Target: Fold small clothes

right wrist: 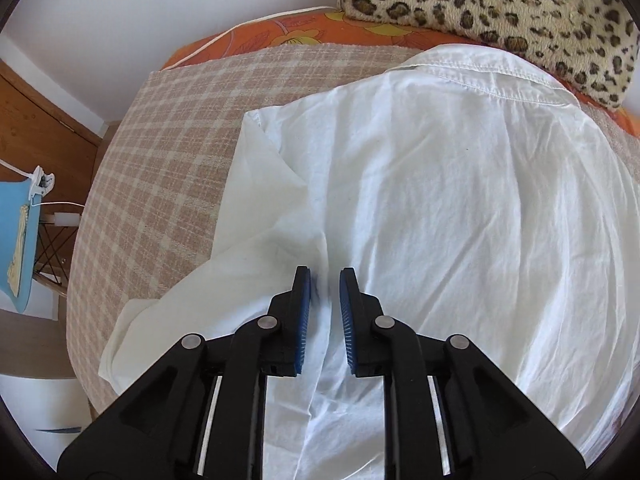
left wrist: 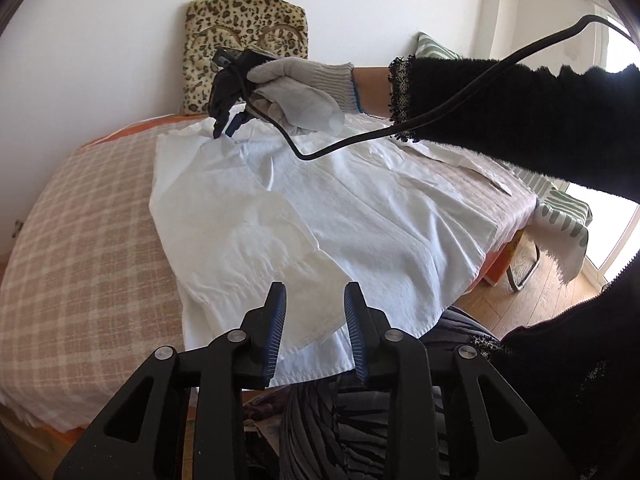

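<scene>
A white shirt [left wrist: 360,208] lies spread on a beige checked bed cover [left wrist: 80,240], with one sleeve folded in over its body. My left gripper [left wrist: 314,292] is open and empty above the shirt's near hem. My right gripper [left wrist: 226,130], held in a grey gloved hand, hovers at the shirt's far end near the collar. In the right wrist view that gripper [right wrist: 325,274] is open, its fingers just above the shirt [right wrist: 460,220] beside the folded sleeve [right wrist: 256,200]. The collar [right wrist: 480,76] lies at the far edge.
A leopard-print cushion [left wrist: 244,40] leans on the white wall behind the bed. A black cable [left wrist: 440,116] hangs across the shirt from the right gripper. A chair with a green-patterned cloth [left wrist: 560,224] stands to the right. A blue object [right wrist: 16,232] lies left of the bed.
</scene>
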A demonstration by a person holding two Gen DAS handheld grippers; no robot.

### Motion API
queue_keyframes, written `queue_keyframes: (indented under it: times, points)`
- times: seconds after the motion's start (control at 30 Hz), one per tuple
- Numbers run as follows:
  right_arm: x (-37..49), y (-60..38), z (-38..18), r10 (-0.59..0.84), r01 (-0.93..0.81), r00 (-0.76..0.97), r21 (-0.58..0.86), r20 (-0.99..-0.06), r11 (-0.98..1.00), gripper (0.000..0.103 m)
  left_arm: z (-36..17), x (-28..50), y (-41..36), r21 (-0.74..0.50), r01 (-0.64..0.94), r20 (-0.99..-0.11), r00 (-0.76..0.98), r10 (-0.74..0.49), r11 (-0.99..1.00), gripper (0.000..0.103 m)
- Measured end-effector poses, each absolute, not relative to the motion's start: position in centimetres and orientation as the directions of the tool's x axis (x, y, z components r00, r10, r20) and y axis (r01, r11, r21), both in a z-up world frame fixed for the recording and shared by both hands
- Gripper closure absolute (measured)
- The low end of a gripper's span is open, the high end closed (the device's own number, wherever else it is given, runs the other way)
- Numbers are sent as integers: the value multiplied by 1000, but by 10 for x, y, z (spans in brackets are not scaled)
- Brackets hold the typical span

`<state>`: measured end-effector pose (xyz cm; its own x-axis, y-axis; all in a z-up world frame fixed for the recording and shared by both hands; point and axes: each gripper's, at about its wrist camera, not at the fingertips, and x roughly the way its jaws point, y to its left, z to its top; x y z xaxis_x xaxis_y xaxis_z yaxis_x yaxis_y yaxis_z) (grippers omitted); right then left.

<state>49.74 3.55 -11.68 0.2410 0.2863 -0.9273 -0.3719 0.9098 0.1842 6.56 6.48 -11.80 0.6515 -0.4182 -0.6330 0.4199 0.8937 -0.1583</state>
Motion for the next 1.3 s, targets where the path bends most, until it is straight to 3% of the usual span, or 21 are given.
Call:
queue_keyframes:
  times: [0.07,0.17,0.3,0.37,0.43,0.73,0.83,0.87,0.9,0.93,1.0,1.03,1.3]
  points:
    - [494,30,-102,244,-382,308,115,-920,917,56,-119,59,72,-155,392,-640,659,-395,907,72]
    - [487,27,-76,256,-398,382,92,-888,913,56,-129,60,91,-225,322,-658,645,-388,919,72]
    - [467,50,-56,377,-526,345,156,-860,836,54,-152,74,118,-390,193,-672,609,-421,901,72]
    - [454,70,-54,413,-588,324,160,-851,792,46,-160,79,119,-431,164,-672,598,-437,887,72]
    - [441,91,-58,425,-648,301,144,-854,748,41,-165,83,117,-436,149,-684,586,-435,887,72]
    - [417,150,-93,357,-744,253,56,-899,666,41,-175,88,109,-479,143,-670,579,-466,866,73]
    - [412,156,-100,299,-755,286,-21,-910,655,41,-175,88,108,-463,146,-674,582,-454,874,79]
    - [411,157,-102,279,-752,301,-48,-912,657,41,-177,90,108,-457,139,-681,581,-446,878,91]
    - [412,158,-103,262,-748,311,-65,-914,661,41,-178,91,110,-461,130,-683,580,-444,878,95]
    - [413,159,-104,251,-746,310,-71,-917,662,42,-179,92,112,-473,128,-675,583,-452,871,96]
    - [413,160,-105,242,-752,308,-79,-920,654,67,-179,91,112,-477,135,-667,588,-457,869,99]
    - [413,162,-106,237,-757,299,-78,-924,649,86,-179,91,112,-473,141,-666,589,-458,869,99]
    - [418,172,-112,172,-725,349,-149,-921,672,96,-166,81,124,-527,135,-628,603,-491,839,101]
